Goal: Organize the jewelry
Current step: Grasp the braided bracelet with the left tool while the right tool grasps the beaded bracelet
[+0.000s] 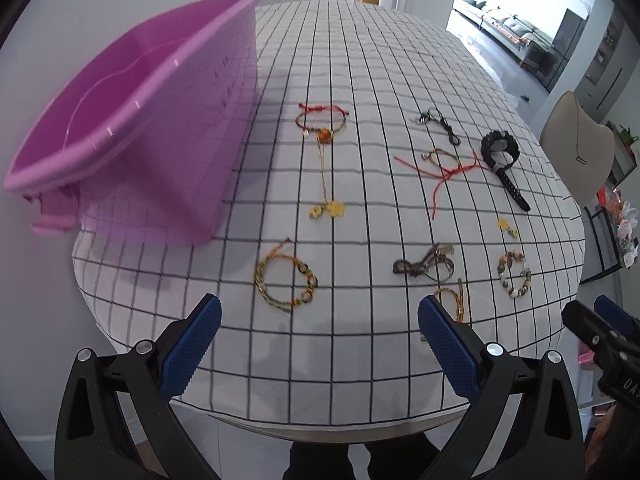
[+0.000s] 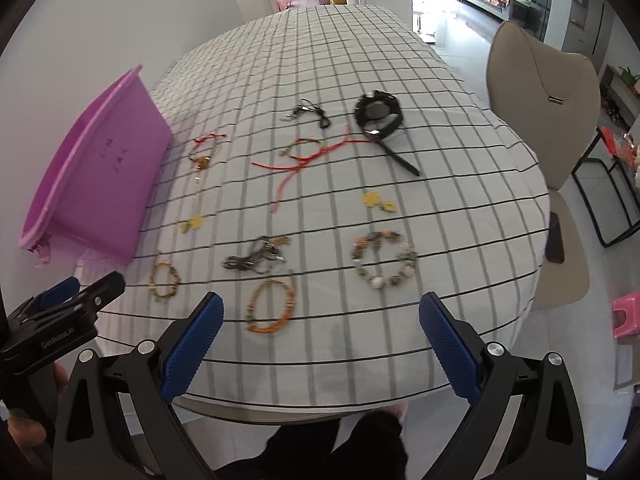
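While both grippers are held above the near edge of the table, nothing is gripped by either: the left gripper point(image 1: 320, 322) is seen with its blue, ridged pads point(image 1: 196, 344) spread wide, and the right gripper point(image 2: 320, 320) is likewise held wide apart.

Only in the left wrist view can the inside of the pink plastic bin point(image 1: 132, 92) be looked into; its smooth, translucent walls and rolled rim are shown at the far left of the checked tablecloth point(image 1: 360, 60). In the right wrist view only its outer wall is presented. A beige chair point(image 2: 540, 92) beside the table and a small pink stool point(image 2: 626, 316) on the floor are seen whole only from the right.

Jewelry is spread flat on the cloth, all of it outside the bin. A woven multicoloured bracelet point(image 1: 286, 276) is laid nearest the left pads. Near the bin, a red-corded bracelet with an amber bead point(image 1: 322, 122) is placed, with a thin chain running toward yellow flower charms point(image 1: 328, 209). A dark brown knotted cord piece point(image 1: 424, 264) is found mid-table, and a round chunky stone-bead bracelet point(image 1: 515, 274) to its right. An orange beaded loop point(image 2: 272, 306) is shown clearly only from the right. Farther back lie a long red cord point(image 1: 444, 174), a black watch with a stiff strap point(image 1: 502, 156), and a thin black cord necklace point(image 1: 440, 122).
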Demonstrator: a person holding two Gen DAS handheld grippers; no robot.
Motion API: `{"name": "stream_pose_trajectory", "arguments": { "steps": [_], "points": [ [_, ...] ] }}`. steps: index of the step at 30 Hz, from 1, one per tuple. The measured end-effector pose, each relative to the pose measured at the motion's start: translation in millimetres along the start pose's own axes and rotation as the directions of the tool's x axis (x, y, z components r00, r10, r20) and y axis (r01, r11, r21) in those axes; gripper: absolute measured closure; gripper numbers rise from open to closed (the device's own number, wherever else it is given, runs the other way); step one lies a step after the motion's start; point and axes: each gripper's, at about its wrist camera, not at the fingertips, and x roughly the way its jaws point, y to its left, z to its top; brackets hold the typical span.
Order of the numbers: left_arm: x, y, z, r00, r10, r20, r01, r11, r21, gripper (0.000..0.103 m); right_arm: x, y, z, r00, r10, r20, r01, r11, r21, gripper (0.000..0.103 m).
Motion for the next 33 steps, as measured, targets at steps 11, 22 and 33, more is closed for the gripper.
{"name": "stream_pose_trajectory", "arguments": {
  "steps": [11, 22, 33],
  "points": [
    [30, -52, -53, 0.997, 0.054, 0.060, -0.047, 0.991, -0.123, 0.006, 42, -56, -13, 0.997, 0.076, 0.027, -0.071, 0.983, -0.167, 0.009],
    [51, -92, -82, 0.978, 0.131, 0.162, -0.106, 0.982, -0.156, 0.006, 84, -84, -17, 0.983, 0.166, 0.080, -0.142, 0.959, -0.246, 0.009],
    [78, -102, -90, 0.964, 0.144, 0.226, -0.104, 0.978, -0.182, 0.006, 102, -86, -19, 0.971, 0.168, 0.169, -0.105, 0.940, -0.325, 0.009]
  ]
}}
